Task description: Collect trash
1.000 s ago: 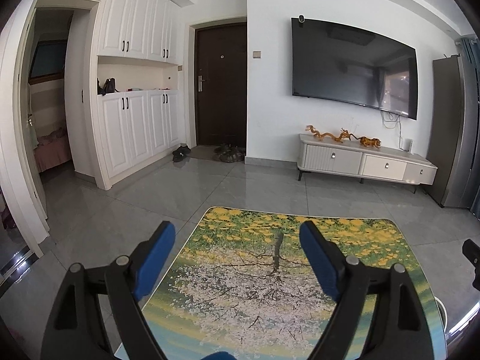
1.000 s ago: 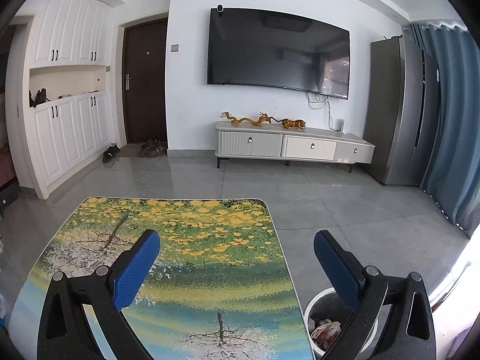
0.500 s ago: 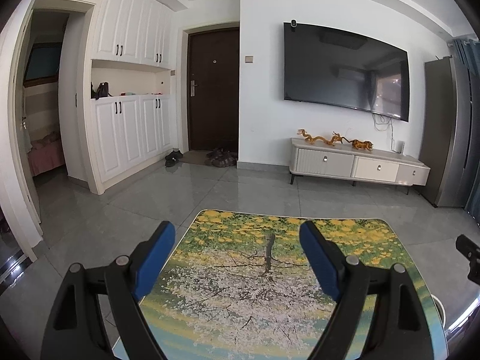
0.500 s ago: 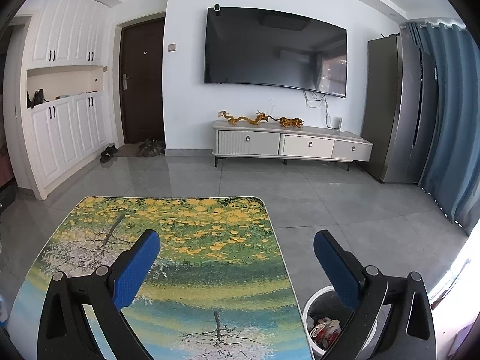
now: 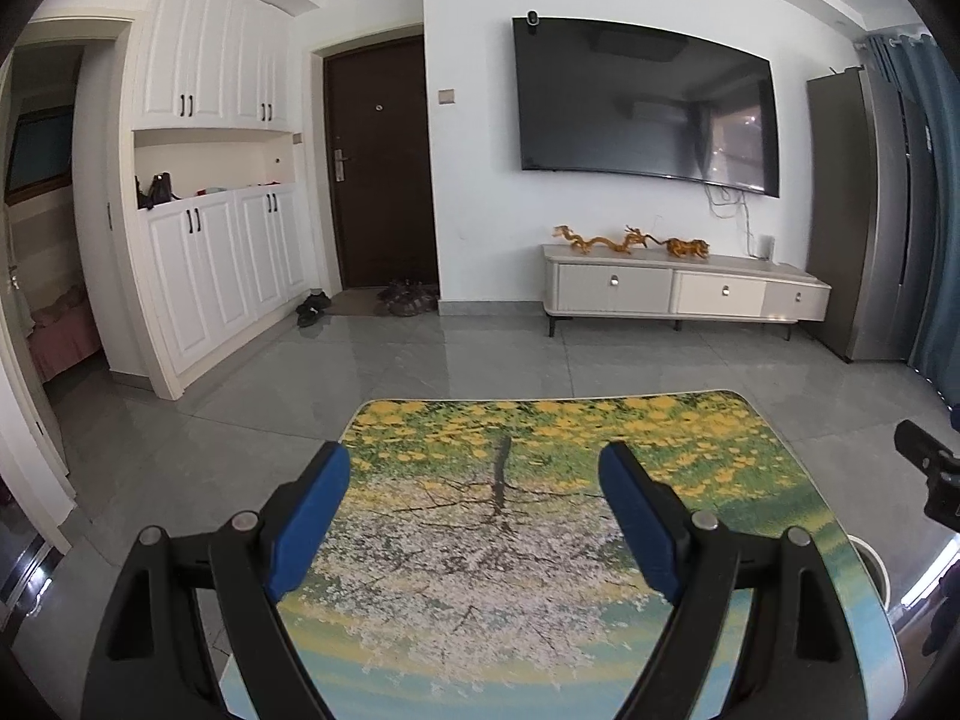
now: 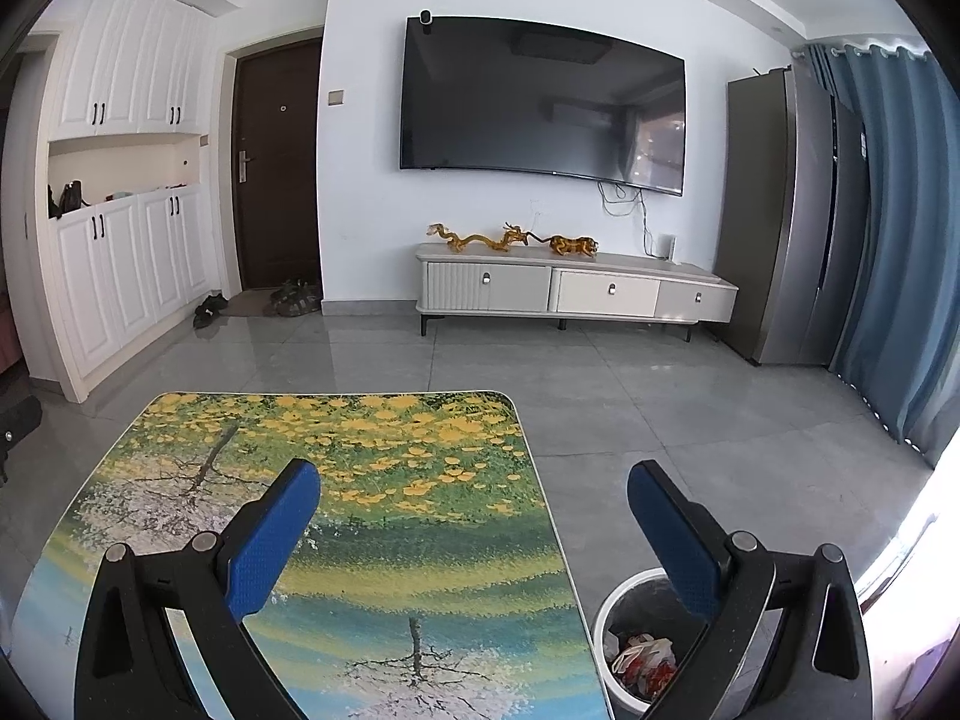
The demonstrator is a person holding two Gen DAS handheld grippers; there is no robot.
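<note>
A white trash bin [image 6: 606, 624] stands on the floor at the table's right side, with crumpled wrappers [image 6: 639, 657] inside; its rim [image 5: 873, 558] peeks past the table edge in the left wrist view. The table [image 6: 390, 468] carries a printed tree-and-flowers top [image 5: 540, 450] with no loose trash in sight. My left gripper [image 5: 474, 474] hovers open over the table with nothing between its blue pads. My right gripper [image 6: 474, 492] is open too, empty, its right finger [image 6: 672, 534] above the bin. Part of the right gripper [image 5: 930, 474] shows at the left view's right edge.
Grey tiled floor [image 6: 660, 396] lies beyond the table. A white TV cabinet [image 6: 576, 288] with gold figurines sits under a wall TV [image 6: 540, 102]. A grey fridge [image 6: 780, 210] and blue curtains [image 6: 900, 240] stand right. White cupboards [image 5: 210, 228], dark door [image 5: 378, 168] and shoes [image 5: 312, 306] are left.
Both views have shifted slightly, the left one swinging right and leveling so the table sits more centred. Both grippers stay open and empty.
</note>
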